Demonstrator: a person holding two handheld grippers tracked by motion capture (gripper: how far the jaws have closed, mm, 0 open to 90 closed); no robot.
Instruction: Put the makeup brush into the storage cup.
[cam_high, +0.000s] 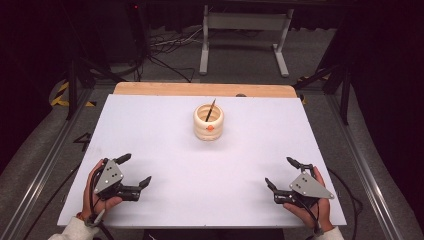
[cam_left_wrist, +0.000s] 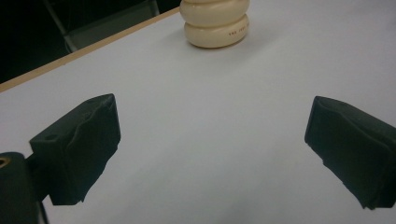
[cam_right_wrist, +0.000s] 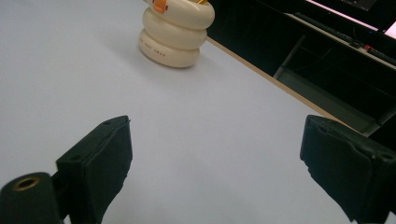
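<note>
- On the white bench (cam_high: 165, 125), far side, stands a cream pot (cam_high: 208, 122) with a dark stick (cam_high: 210, 109) inside.
- Left claw (cam_high: 136, 170) and right claw (cam_high: 281, 173) sit wide open, empty, well apart from it.

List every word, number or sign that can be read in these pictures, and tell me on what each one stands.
Small red print on the lowest ring of the cream holder: too small and blurred to read.
The same red print in the right gripper view, on the holder's lowest ring: also unreadable.
Orange mark on the holder's side: a plain patch, no letters to make out.
Nothing else bears text.
</note>
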